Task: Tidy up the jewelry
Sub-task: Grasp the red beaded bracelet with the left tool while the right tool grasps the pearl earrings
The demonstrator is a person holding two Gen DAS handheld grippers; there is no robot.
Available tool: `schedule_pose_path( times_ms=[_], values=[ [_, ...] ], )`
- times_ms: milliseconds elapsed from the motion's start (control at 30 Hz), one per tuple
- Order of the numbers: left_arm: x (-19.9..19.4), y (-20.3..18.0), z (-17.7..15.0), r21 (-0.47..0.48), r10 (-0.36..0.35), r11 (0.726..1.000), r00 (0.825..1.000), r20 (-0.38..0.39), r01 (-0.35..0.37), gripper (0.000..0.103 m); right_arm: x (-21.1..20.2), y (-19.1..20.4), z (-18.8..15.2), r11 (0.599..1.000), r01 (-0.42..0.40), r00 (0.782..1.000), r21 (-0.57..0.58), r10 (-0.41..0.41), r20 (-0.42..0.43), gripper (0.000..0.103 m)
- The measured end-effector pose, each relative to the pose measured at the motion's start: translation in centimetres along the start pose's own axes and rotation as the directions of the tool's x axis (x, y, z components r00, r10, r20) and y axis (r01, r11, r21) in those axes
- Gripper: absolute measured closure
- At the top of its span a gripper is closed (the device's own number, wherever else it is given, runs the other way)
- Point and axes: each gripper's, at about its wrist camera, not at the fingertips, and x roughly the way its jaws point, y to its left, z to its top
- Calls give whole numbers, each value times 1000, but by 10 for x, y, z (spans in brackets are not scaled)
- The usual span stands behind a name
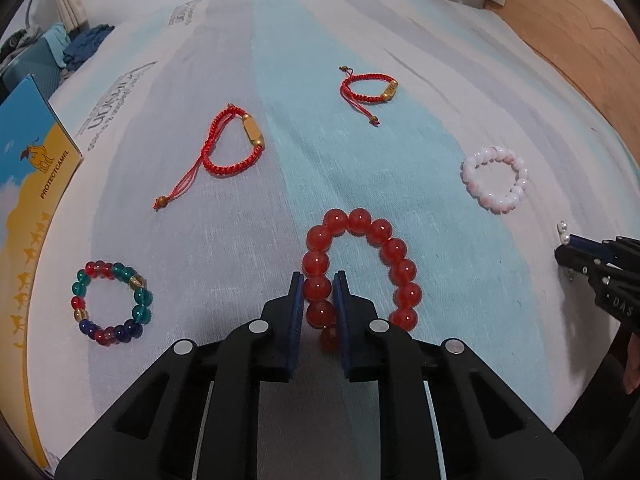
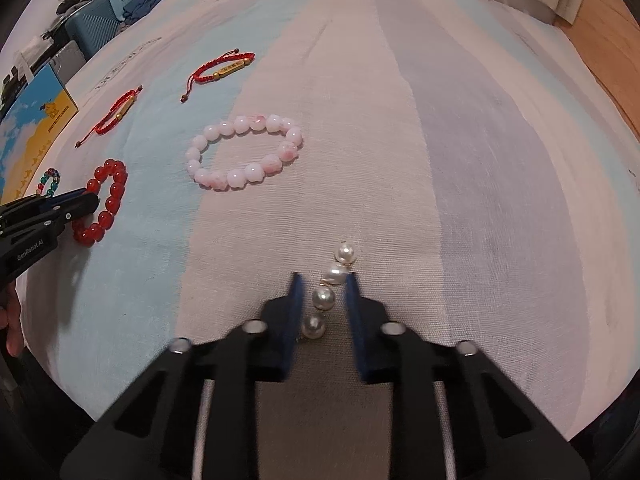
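Striped cloth: left gripper clamps glossy red bracelet (round beads); right gripper straddles pearls.

Each camera sits just behind its own tongs and looks forward and down, low and close over the striped bed. The left view faces the red beads. The right view faces the pearls. Both views share the pink bracelet and two red cords, and each sees the other tongs at its side edge.
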Motion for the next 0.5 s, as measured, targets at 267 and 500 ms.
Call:
schedule_pose_path(
  times_ms=[267,500],
  values=[
    [-6,-2,0,-1,-1,1000,1000,-1,1,90,-7,-3,1,1000,-1,1000,16,1,7,92],
    [-16,-5,5,-4,-1,1000,1000,9,1,90,-18,-8,2,1000,11,1000,26,-11,24,92]
  ],
)
